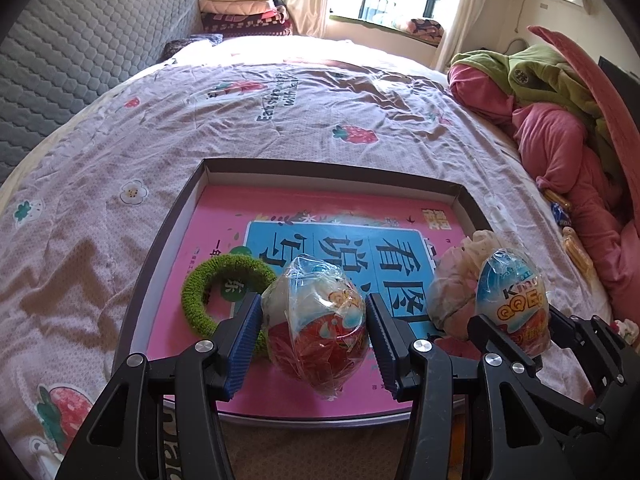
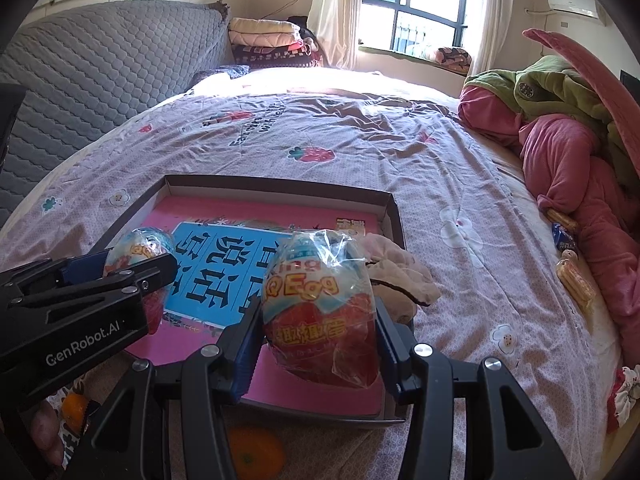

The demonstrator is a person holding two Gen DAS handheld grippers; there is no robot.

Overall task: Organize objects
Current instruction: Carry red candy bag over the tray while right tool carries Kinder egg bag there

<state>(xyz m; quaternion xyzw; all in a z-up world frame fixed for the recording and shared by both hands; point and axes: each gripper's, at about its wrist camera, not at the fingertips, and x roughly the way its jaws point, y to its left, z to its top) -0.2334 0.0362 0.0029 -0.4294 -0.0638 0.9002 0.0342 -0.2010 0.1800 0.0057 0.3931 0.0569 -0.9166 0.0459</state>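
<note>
Two plastic-wrapped toy eggs, red below and blue-white above, each pinched in its own gripper above a shallow dark-rimmed cardboard tray (image 1: 168, 236) on a bed

Left wrist view, lower centre: left gripper (image 1: 314, 320) clamped on the first wrapped egg (image 1: 316, 320), blue ribbed pads pressing its sides, crinkled wrap bulging above and below. Lower right of the same frame: right gripper (image 1: 510, 320) holding the second wrapped egg (image 1: 510, 300), yellow lettering showing on its front

Right wrist view, centre: right gripper (image 2: 320, 312) closed on that second egg (image 2: 320, 304), pads tight against both flanks. Left edge of the frame: left gripper (image 2: 140, 268), black body with white branding, its egg (image 2: 138, 248) partly hidden behind the finger

Inside the tray: a pink book with a blue panel and large black characters (image 1: 328, 248), lying flat and covering most of the floor. On the book, lower left in the left wrist view, a fuzzy green ring (image 1: 224, 288), just beside the left pad. At the tray's right side, a crumpled cream and pale pink cloth bundle (image 2: 400, 272), partly over the rim, just behind the second egg

Under it all, a pinkish bedspread printed with strawberries and flowers (image 1: 280, 120). Right side of both frames: a heap of pink and green bedding (image 2: 560, 140), small wrapped snacks (image 2: 576, 280) beside it. Bottom of the right wrist view: an orange fruit print (image 2: 252, 452) near the tray's front edge
</note>
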